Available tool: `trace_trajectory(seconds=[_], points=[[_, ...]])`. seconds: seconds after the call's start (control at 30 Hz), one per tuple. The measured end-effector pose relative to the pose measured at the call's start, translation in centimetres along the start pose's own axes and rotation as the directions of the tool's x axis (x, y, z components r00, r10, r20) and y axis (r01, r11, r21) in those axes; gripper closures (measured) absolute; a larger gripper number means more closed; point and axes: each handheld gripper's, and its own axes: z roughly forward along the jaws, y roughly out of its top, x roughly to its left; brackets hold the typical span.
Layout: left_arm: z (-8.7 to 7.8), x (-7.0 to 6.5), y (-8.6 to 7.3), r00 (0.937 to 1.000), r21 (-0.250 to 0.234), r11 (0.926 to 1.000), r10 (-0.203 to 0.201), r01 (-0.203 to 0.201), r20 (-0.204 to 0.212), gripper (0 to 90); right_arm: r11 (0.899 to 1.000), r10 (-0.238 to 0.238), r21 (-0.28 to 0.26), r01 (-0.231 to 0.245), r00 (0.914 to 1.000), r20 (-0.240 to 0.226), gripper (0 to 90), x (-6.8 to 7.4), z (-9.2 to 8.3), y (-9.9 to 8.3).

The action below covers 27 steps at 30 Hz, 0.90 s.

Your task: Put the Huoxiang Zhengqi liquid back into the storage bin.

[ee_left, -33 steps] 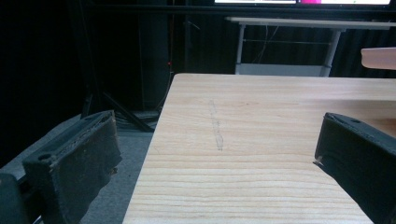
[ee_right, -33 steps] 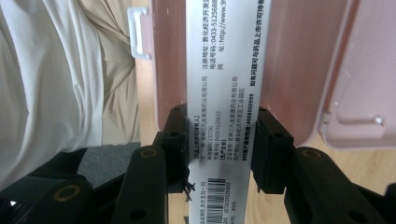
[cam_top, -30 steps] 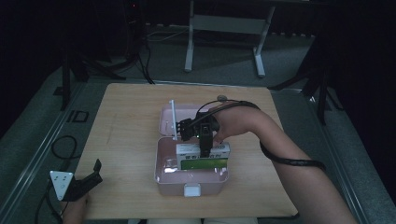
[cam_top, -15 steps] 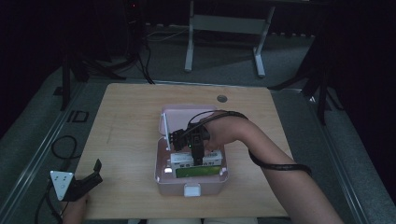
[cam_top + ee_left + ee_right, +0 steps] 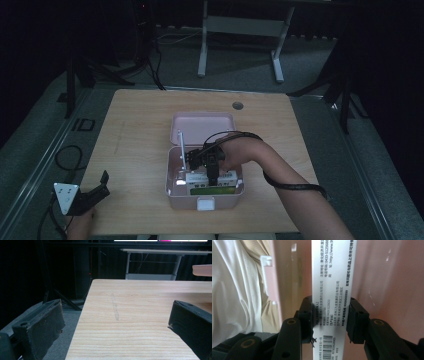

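**Right tool lowers a white carton into the pink box**

Since the earlier frames, the right tool (image 5: 214,172) has come down from above the pink box (image 5: 172,192) and now sits low inside it, the forearm stretched across from the right; the left tool (image 5: 97,189) has kept its place at the near left corner.

Largest in view is the wooden tabletop (image 5: 135,130), pale and lit against a dark room, with a small round grommet (image 5: 238,105) near its far edge. At the middle stands the pink box with its hinged lid (image 5: 202,127) thrown back flat behind it and a white latch (image 5: 205,203) on its near wall. Inside, other packets lie along the near side, one with a green face (image 5: 212,190).

In the right gripper view the right tool (image 5: 331,317) is clamped on a narrow white carton (image 5: 332,277) printed with text and a barcode, its two black pads pressing the carton's long edges; the pink box (image 5: 387,277) rises on either side, so the carton stands within the box.

In the left gripper view the left tool (image 5: 115,322) has its jaws wide apart with nothing but bare tabletop (image 5: 140,315) between them.
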Motion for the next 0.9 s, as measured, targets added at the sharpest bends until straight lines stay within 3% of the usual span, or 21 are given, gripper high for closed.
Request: trace_trajectory(seconds=[0.23,0.53,0.9], points=[[0.0,0.0,0.0,1.0,0.004,1.0,0.002,-0.002,0.002,0.4,1.0,0.014,0.011,-0.014,0.9998,-0.015,62.1,-0.4,2.4,-0.2],[0.0,0.0,0.0,1.0,0.005,1.0,0.003,-0.003,0.002,0.4,1.0,0.028,0.01,-0.028,0.9993,-0.024,62.1,-0.7,4.1,-0.7],[0.1,0.0,0.0,1.0,0.006,1.0,0.003,-0.003,0.002,0.4,0.999,0.03,-0.02,-0.03,0.9995,-0.012,59.3,-0.5,3.7,-1.1]])
